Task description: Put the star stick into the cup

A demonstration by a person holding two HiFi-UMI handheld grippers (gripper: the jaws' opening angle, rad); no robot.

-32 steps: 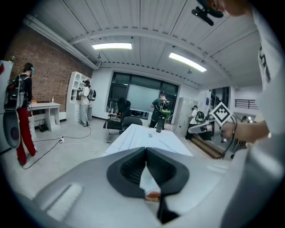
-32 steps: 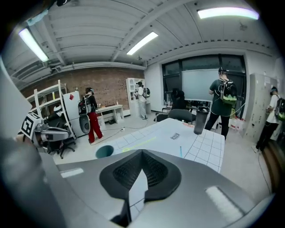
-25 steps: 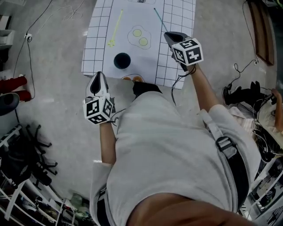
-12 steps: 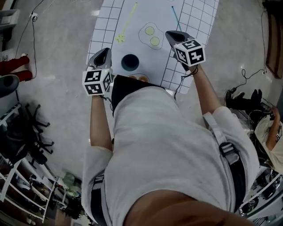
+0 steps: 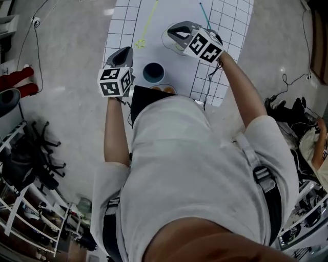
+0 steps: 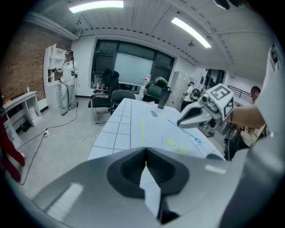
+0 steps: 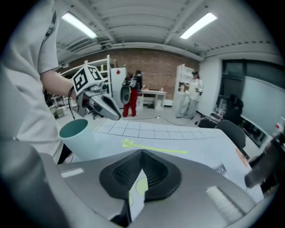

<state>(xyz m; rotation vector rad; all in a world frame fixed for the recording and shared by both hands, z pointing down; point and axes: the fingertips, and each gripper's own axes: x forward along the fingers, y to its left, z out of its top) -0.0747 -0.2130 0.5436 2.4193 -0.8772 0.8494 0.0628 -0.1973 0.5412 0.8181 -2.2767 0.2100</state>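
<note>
The yellow-green star stick (image 5: 146,24) lies flat on the white gridded table (image 5: 230,30), its star end (image 5: 140,43) nearest me. It also shows in the left gripper view, star stick (image 6: 143,130), and in the right gripper view, star stick (image 7: 156,148). The teal cup (image 5: 153,72) stands upright near the front edge, cup (image 7: 80,138). My left gripper (image 5: 126,50) hovers left of the cup, shut and empty, left gripper (image 6: 144,149). My right gripper (image 5: 171,34) hangs right of the star, shut and empty, right gripper (image 7: 141,152).
A thin blue stick (image 5: 204,9) lies farther right on the table. A printed outline with two yellow discs (image 6: 170,142) sits under my right gripper. Orange items (image 5: 164,89) rest at the front edge. People (image 7: 192,95) and chairs (image 6: 104,98) stand around the room.
My left gripper has moved forward from beside my body to the table's left side, next to the cup. My right gripper has swung left over the table and rolled.
</note>
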